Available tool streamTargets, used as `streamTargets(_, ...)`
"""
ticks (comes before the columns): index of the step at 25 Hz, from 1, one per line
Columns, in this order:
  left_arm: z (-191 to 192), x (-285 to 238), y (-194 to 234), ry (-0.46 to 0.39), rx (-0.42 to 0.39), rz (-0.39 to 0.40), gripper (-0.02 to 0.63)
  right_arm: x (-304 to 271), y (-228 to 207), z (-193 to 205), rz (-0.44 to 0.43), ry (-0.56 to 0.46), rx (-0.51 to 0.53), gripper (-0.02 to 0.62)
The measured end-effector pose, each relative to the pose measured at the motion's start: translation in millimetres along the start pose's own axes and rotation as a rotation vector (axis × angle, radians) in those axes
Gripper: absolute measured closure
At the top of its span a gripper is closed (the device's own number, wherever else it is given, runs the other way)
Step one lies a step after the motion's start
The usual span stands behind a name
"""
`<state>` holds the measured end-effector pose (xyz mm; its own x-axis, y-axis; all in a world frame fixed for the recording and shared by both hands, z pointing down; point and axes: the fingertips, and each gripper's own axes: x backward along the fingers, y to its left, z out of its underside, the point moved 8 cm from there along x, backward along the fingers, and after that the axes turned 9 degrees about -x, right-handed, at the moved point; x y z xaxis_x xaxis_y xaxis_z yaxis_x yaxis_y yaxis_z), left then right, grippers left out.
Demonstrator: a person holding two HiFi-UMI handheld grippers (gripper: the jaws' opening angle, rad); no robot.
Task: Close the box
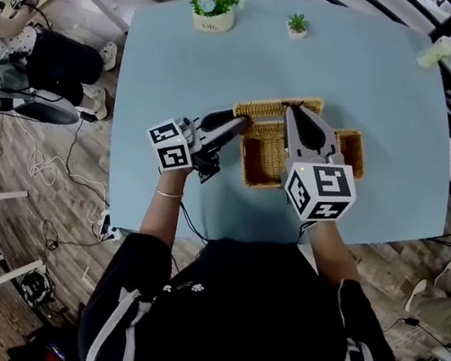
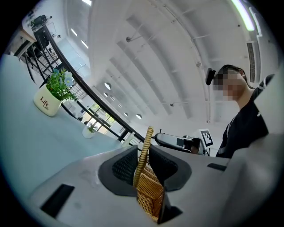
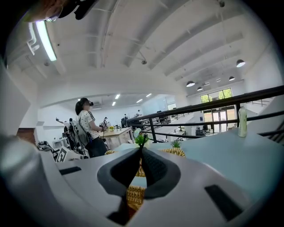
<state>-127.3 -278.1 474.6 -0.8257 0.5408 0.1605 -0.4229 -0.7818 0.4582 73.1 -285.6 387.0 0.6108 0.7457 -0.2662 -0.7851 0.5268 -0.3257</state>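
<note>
The wicker box's (image 1: pixel 265 163) lid (image 1: pixel 264 106) looks light, stiff, slightly slippery; the left tool (image 1: pixel 237 123) pinches its rim, the best hold; the right tool (image 3: pixel 141 151) is closed, empty.

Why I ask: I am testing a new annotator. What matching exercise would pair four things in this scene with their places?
Things:
1. white flower pot
2. small green plant
3. pale bottle
4. wicker flap

Places:
A. clamped between the jaws of the left gripper
B. far right corner of the table
C. far edge of the table, left part
D. far edge of the table, about the middle

Pairs: 1-C; 2-D; 3-B; 4-A
</note>
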Motion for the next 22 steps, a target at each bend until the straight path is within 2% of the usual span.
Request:
streamTargets(9,0.0,2.5,-19.2,0.026,-0.044,-0.041,0.494,18.9,4.5,2.8,-0.027,-0.008,-0.009,0.581)
streamTargets(16,0.1,12.8,-32.8,0.034,-0.096,-0.114,0.494,33.0,10.0,5.7,-0.042,-0.012,-0.022,0.581)
streamTargets(22,3.9,20.8,-50.2,0.036,-0.121,-0.147,0.494,46.3,14.6,12.8,-0.045,-0.003,-0.038,0.581)
